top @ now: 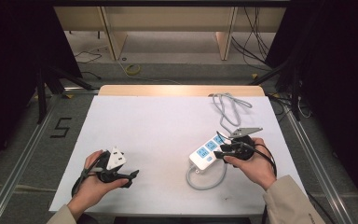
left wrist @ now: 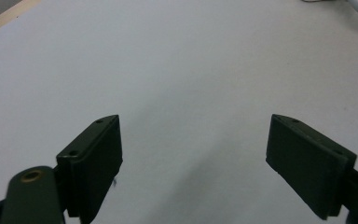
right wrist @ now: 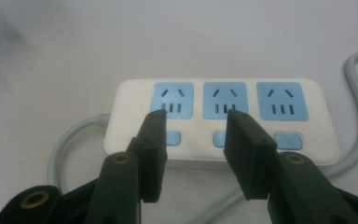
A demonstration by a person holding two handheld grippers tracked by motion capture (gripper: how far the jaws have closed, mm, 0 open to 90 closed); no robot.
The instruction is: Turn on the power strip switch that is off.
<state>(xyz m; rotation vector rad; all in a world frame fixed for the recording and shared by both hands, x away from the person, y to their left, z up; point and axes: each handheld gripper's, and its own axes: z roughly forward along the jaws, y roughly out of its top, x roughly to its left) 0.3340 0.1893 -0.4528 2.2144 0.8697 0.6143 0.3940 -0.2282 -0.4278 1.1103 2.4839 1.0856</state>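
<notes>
The white power strip point(top: 207, 151) lies on the right half of the white table point(top: 158, 130), its long axis running from near-left to far-right. It faces up, with 3 blue sockets point(right wrist: 224, 100) in a row and 3 blue switches point(right wrist: 173, 137) along the edge nearest my right gripper. Its grey cord point(top: 206, 181) leaves the near-left end, loops toward me and passes under my right hand point(top: 254, 163); more grey cord point(top: 227, 108) lies bunched at the far right of the table.

My right gripper point(right wrist: 195, 122) hangs just above the strip, jaws partly spread with a gap between them and nothing pinched; in the right gripper view their tips sit over the first 2 sockets and the switches below them. I cannot tell whether they touch the casing.

My left gripper point(left wrist: 193, 140) is at the near left, well apart from the strip, jaws spread wide over bare table, holding nothing. My left hand point(top: 93, 179) grips it there.
</notes>
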